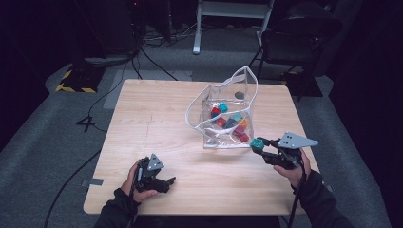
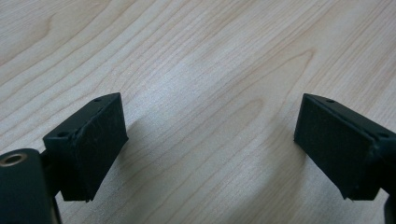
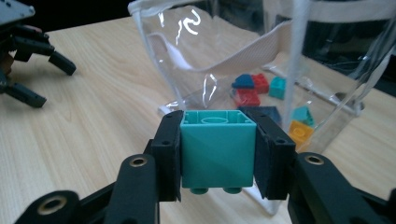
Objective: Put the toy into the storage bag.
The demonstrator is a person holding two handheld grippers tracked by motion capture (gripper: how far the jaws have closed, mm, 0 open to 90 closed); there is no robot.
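Note:
A teal toy brick (image 3: pixel 217 148) sits clamped between the pads of my right gripper (image 3: pixel 217 154), studs pointing down. In the high view this right gripper (image 1: pixel 260 144) holds the teal brick (image 1: pixel 257 142) above the table, just right of the clear plastic bag (image 1: pixel 223 111). The bag stands open and holds several red, teal, blue and orange bricks (image 1: pixel 231 122). My left gripper (image 1: pixel 167 182) rests near the table's front left, open, with nothing between its pads (image 2: pixel 95 140) over bare wood.
The wooden table (image 1: pixel 157 118) has free room left of the bag. A chair (image 1: pixel 299 33) and a white frame (image 1: pixel 233 14) stand beyond the far edge. Cables (image 1: pixel 119 80) run across the grey floor.

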